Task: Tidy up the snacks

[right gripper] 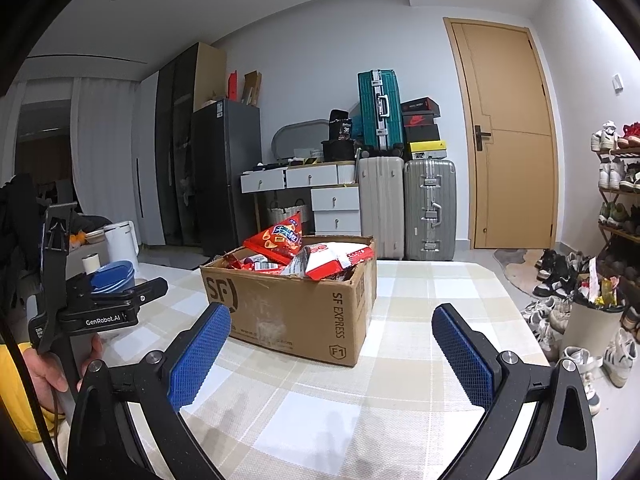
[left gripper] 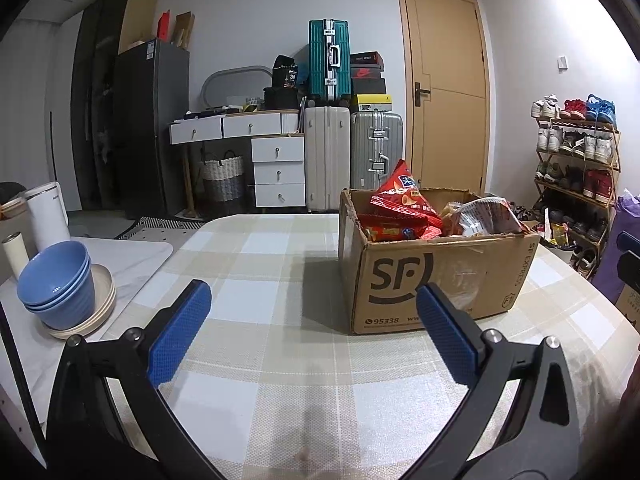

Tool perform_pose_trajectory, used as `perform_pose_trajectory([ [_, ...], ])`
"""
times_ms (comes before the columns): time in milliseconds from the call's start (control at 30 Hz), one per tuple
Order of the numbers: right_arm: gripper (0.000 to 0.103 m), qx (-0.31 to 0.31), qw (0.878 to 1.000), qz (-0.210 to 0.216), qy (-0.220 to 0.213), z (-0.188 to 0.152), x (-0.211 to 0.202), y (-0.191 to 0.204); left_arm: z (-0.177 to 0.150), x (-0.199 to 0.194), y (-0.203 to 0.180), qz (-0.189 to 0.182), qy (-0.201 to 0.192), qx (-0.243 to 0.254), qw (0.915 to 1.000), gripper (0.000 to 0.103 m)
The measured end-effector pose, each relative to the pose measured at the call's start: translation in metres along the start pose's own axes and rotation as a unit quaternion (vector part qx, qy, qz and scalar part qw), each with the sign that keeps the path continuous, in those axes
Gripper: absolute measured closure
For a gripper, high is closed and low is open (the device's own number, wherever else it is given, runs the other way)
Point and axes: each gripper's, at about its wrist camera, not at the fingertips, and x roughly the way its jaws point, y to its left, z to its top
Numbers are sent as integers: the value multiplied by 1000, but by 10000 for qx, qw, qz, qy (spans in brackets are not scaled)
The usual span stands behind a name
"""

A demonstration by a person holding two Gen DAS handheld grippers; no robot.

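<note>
Left wrist view: your left gripper (left gripper: 314,334), jaws released, faces the SF Express carton (left gripper: 434,276) ahead-right; right gripper (right gripper: 332,352) likewise released, carton ahead-left.

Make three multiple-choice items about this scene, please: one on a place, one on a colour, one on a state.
1. Where are the snack bags?
A. Spread on the tablecloth
B. Inside the cardboard box
C. On the shoe rack

2. What colour are the stacked bowls?
A. Blue
B. Green
C. Red

3. How is the left gripper?
A. Shut on a snack bag
B. Shut and empty
C. Open and empty

Key:
1 B: the snack bags stick out of the top of the cardboard box, which stands on the checked tablecloth.
2 A: the stacked bowls on the beige plates are blue.
3 C: the left gripper has its blue pads wide apart with nothing between them; the right gripper is the same.
</note>
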Motion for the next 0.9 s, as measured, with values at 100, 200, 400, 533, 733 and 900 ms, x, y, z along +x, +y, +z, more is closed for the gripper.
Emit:
perform_pose_trajectory([
  [100, 1, 13, 10000, 4, -13, 1, -1, -1, -1, 1, 1, -7, 28, -34, 10000, 0],
  [200, 1, 24, 10000, 17, -7, 1, -1, -1, -2, 1, 1, -6, 45, -41, 10000, 0],
  [400, 0, 23, 10000, 17, -4, 2, -2, -1, -2, 3, 2, -38, 98, -70, 9999, 0],
  [533, 0, 32, 10000, 19, -8, 2, -1, -1, -3, 4, 4, -33, 119, -112, 9999, 0],
  [733, 1, 46, 10000, 21, -10, 2, -2, -1, -3, 4, 4, -35, 115, -113, 9999, 0],
  [900, 1, 48, 10000, 9, -17, 2, -3, -1, -2, 4, 5, -38, 108, -115, 9999, 0],
])
